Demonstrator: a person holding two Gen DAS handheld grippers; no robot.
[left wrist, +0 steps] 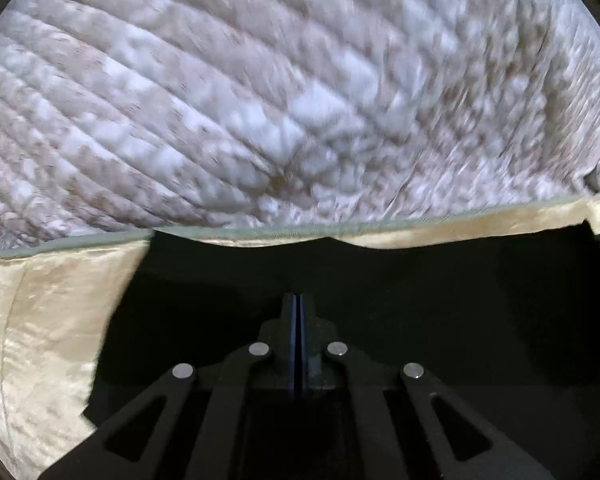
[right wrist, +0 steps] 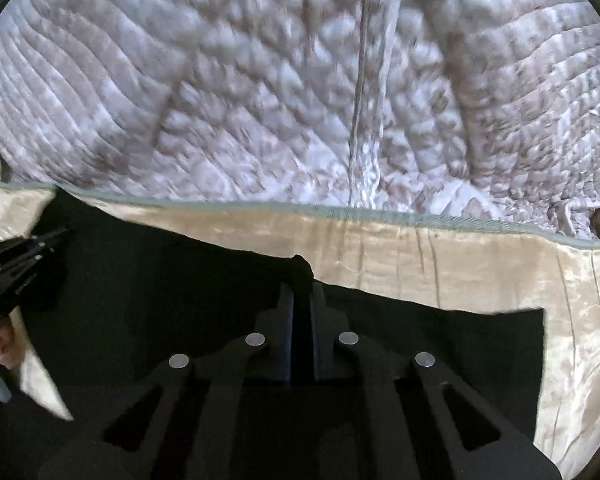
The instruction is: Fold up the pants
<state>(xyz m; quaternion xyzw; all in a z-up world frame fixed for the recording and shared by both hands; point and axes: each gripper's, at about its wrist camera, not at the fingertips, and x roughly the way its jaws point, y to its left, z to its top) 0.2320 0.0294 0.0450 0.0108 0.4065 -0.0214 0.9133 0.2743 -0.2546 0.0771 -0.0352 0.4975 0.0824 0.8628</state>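
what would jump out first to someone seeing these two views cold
A pale quilted bedspread fills the upper half of both views. Black pants lie over its cream satin border near the cameras. The right claw pinches a raised fold at their edge; the left claw is shut over the same dark cloth.

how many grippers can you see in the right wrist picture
2. The right gripper is bottom centre, shut on the black pants. The left gripper is at the left edge over the same pants, partly cut off.
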